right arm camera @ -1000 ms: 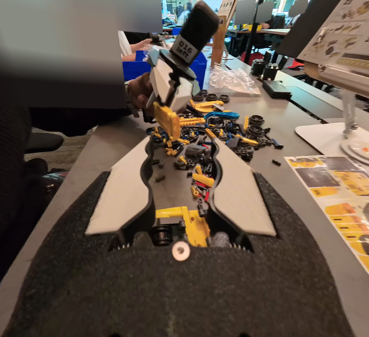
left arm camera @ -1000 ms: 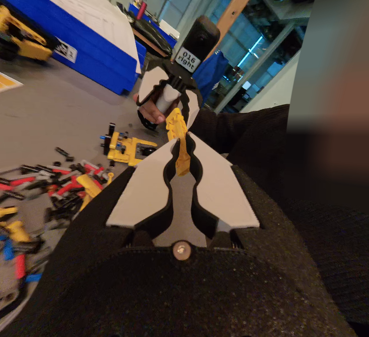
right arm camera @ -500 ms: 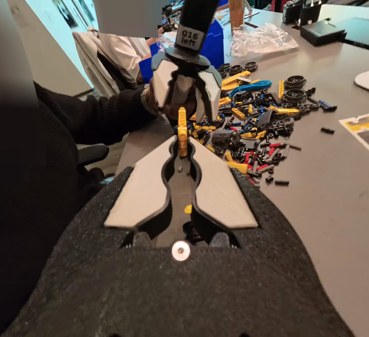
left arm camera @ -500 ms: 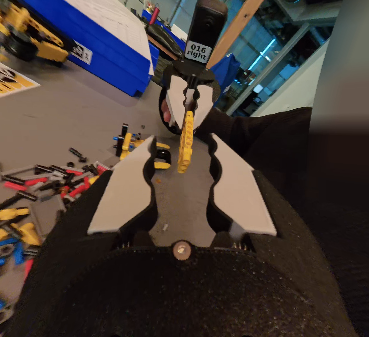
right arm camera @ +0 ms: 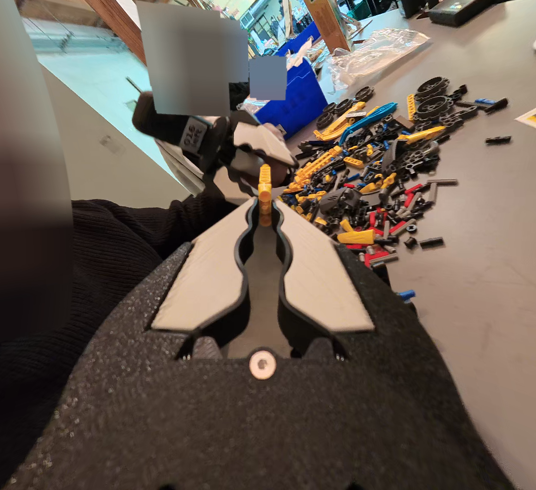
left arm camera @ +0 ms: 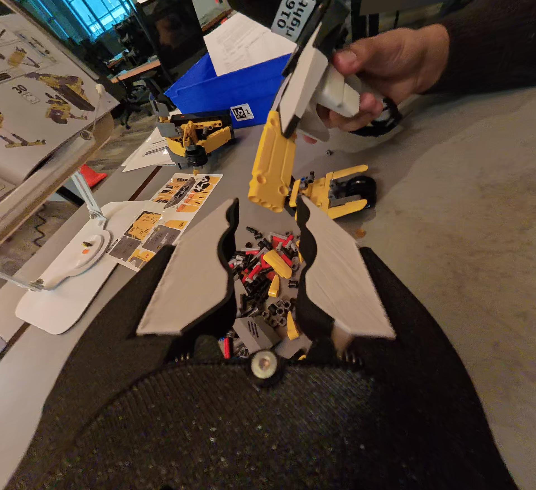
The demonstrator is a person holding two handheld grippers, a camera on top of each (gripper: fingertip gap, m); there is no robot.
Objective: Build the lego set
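Observation:
My right gripper point(right arm camera: 264, 206) is shut on a yellow panel piece point(right arm camera: 264, 191), seen edge-on at its fingertips. In the left wrist view the same gripper point(left arm camera: 287, 127) holds the panel point(left arm camera: 271, 168) hanging down above the grey table point(left arm camera: 435, 214). My left gripper point(left arm camera: 269, 203) is open and empty, just below and in front of the panel, over a pile of small parts point(left arm camera: 261, 267). It also shows in the right wrist view point(right arm camera: 274, 177), open, right behind the panel. A small yellow assembly with a black wheel point(left arm camera: 333, 194) lies on the table beneath the panel.
A large heap of loose yellow, black, red and blue parts point(right arm camera: 377, 180) lies to the right. A blue bin point(left arm camera: 232, 90), a part-built yellow model point(left arm camera: 194, 136), a sticker sheet point(left arm camera: 162, 223) and an instruction booklet on a white stand point(left arm camera: 63, 273) are at the left. The tips of one gripper are about 4 centimeters away from the tips of the other.
One second ago my left gripper held the yellow panel. My right gripper shut on it, my left gripper opened and let go, then swung away over the parts pile.

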